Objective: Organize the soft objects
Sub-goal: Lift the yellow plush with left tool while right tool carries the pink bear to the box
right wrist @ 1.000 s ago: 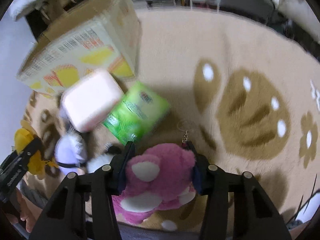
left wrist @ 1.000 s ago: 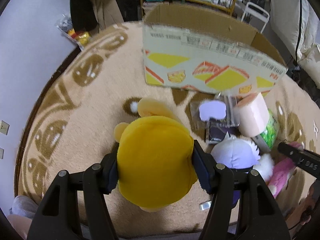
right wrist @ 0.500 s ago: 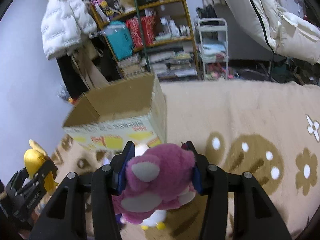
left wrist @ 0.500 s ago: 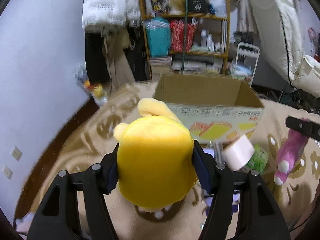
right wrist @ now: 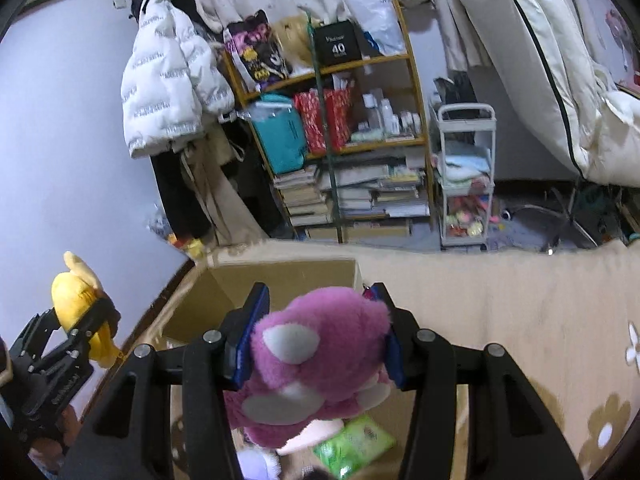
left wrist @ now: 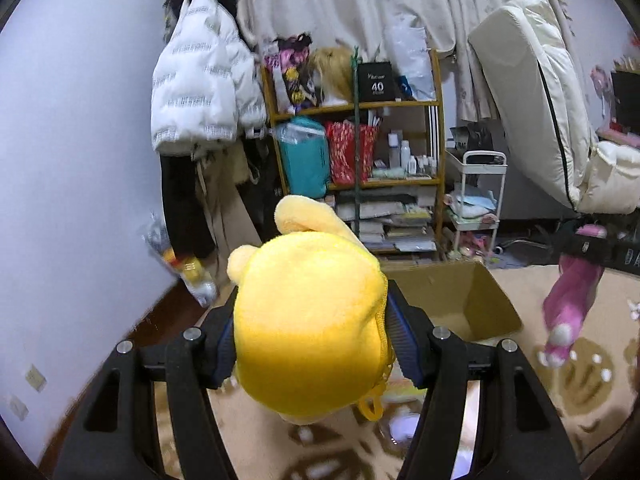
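A cluttered wooden shelf [left wrist: 356,148] stands against curtains [left wrist: 360,8], beside a pale wall [left wrist: 72,152].

My right gripper [right wrist: 316,332] is clamped on a fuzzy pink plush bear with white ears [right wrist: 316,364], blue pads pressing both sides of its head. Just beyond it sits an open brown cardboard box [right wrist: 276,280] on the beige patterned carpet [right wrist: 500,312]. Below the bear lie a green plastic packet [right wrist: 352,446] and something pale pink, partly hidden. Off to my left, my left gripper [right wrist: 86,326] grips a yellow plush toy [right wrist: 76,292] in the air. Behind the box stand a cluttered wooden shelf [right wrist: 340,136], a white puffer jacket [right wrist: 164,88] and a small white trolley [right wrist: 466,176].
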A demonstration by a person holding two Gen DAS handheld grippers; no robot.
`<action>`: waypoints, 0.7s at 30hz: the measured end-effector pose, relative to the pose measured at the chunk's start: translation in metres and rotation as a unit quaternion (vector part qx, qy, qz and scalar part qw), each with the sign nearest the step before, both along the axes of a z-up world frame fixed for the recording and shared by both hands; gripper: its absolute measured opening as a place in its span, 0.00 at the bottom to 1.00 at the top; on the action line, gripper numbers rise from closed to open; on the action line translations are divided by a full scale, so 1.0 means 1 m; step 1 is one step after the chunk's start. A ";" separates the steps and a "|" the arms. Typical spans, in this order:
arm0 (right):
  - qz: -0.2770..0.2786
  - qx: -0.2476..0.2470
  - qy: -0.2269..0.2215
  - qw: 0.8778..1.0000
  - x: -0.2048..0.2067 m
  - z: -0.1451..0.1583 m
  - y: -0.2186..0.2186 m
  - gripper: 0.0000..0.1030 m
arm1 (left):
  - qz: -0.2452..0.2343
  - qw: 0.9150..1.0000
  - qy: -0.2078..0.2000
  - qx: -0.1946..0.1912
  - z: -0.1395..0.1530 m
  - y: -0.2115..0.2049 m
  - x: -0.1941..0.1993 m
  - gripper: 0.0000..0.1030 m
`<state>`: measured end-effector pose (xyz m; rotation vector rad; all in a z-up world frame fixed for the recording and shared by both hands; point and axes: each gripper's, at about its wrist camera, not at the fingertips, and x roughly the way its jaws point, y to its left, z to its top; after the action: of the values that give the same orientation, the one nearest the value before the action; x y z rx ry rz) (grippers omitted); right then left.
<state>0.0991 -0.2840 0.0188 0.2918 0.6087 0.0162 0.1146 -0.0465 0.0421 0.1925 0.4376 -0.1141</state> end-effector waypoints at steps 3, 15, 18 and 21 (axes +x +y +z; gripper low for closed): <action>0.002 -0.006 -0.019 1.000 0.018 0.013 -0.003 0.53 | -0.014 1.000 -0.012 0.014 0.004 -0.010 0.020 0.62; 0.018 -0.019 -0.031 0.999 0.080 -0.022 0.013 0.54 | -0.027 0.999 0.043 0.006 -0.049 -0.030 0.080 0.63; 0.019 -0.022 -0.007 1.000 0.087 -0.045 0.014 0.55 | -0.029 0.997 0.068 0.008 -0.066 -0.034 0.087 0.64; 0.019 -0.024 0.010 0.999 0.091 -0.058 0.011 0.56 | -0.030 0.996 0.076 0.017 -0.076 -0.039 0.089 0.66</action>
<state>0.1904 -0.2732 -0.0389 0.2335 0.6330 0.0346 0.2040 -0.0856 -0.0334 0.2316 0.5867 -0.1805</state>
